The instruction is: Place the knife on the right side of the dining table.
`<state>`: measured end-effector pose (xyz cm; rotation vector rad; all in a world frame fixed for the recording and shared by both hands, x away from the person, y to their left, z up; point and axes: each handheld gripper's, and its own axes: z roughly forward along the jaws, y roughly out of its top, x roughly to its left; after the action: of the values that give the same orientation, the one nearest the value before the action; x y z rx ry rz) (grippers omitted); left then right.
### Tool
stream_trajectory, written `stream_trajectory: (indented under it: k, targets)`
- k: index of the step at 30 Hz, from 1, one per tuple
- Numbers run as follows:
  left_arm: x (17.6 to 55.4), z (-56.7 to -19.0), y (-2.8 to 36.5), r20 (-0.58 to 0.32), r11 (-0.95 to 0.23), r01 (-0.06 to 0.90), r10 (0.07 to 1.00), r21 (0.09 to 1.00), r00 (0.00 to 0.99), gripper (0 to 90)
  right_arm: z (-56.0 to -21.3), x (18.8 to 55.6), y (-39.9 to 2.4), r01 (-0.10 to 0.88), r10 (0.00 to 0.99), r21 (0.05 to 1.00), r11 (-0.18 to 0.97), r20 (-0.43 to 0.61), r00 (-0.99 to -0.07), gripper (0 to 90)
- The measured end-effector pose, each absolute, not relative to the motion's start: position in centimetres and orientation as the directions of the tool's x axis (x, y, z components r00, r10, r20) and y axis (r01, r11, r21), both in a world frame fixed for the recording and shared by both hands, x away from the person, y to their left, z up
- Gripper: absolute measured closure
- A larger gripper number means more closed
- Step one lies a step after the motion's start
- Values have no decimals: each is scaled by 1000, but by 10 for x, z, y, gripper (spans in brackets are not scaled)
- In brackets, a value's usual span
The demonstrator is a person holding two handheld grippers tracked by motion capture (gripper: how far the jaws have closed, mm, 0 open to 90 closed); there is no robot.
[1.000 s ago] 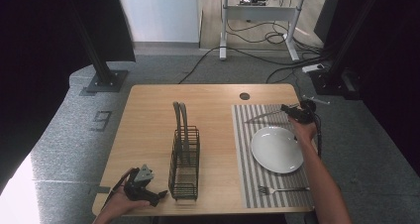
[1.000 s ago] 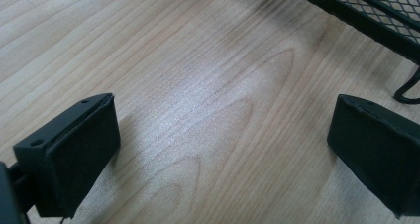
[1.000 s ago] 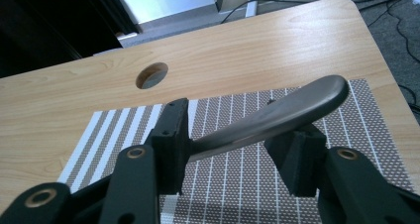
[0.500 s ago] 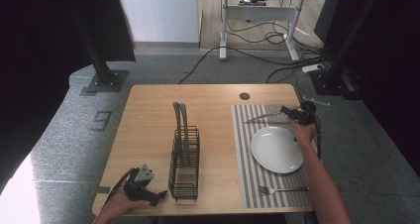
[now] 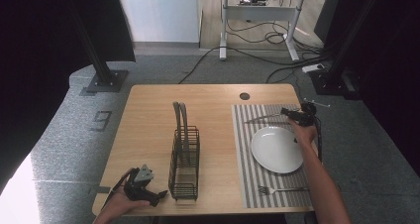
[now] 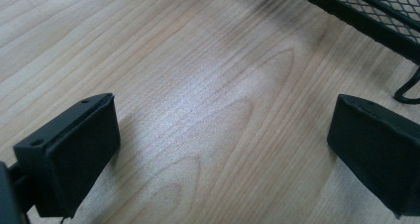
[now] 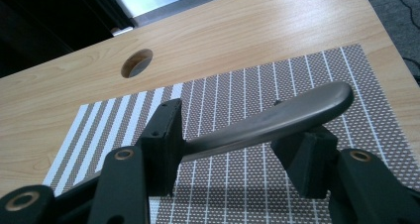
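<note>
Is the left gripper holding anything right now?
No, the left gripper has its jaws spread wide with bare wooden table between them, beside the black wire rack.

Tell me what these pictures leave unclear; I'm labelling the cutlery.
- Utensil in the right tool: its working end is hidden behind a jaw in the right gripper view, too small in the high view.
- Rack: cut off by the left gripper view's edge.

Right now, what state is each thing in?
Left hand-held gripper: open, over bare table.
Right hand-held gripper: utensil handle between its jaws; grip unclear.
Plate: empty, on placemat.
Fork: lying flat on placemat.
Wire rack: upright.
</note>
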<state>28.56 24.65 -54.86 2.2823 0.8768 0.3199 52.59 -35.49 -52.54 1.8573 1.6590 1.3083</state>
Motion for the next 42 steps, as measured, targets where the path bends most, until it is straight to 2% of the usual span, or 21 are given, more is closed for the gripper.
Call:
stream_trajectory:
  k: [21, 30, 42]
  targets:
    - [286, -549, 247, -9, -555, 505, 667, 661, 745, 0, -536, 529, -360, 643, 906, 707, -293, 420, -49, 396]
    - [286, -549, 247, -8, -555, 505, 667, 661, 745, 0, -542, 531, -363, 680, 894, 656, -327, 447, -2, 368]
    - [286, -549, 247, -9, -555, 505, 667, 661, 745, 0, -545, 533, -363, 694, 894, 640, -331, 449, 13, 358]
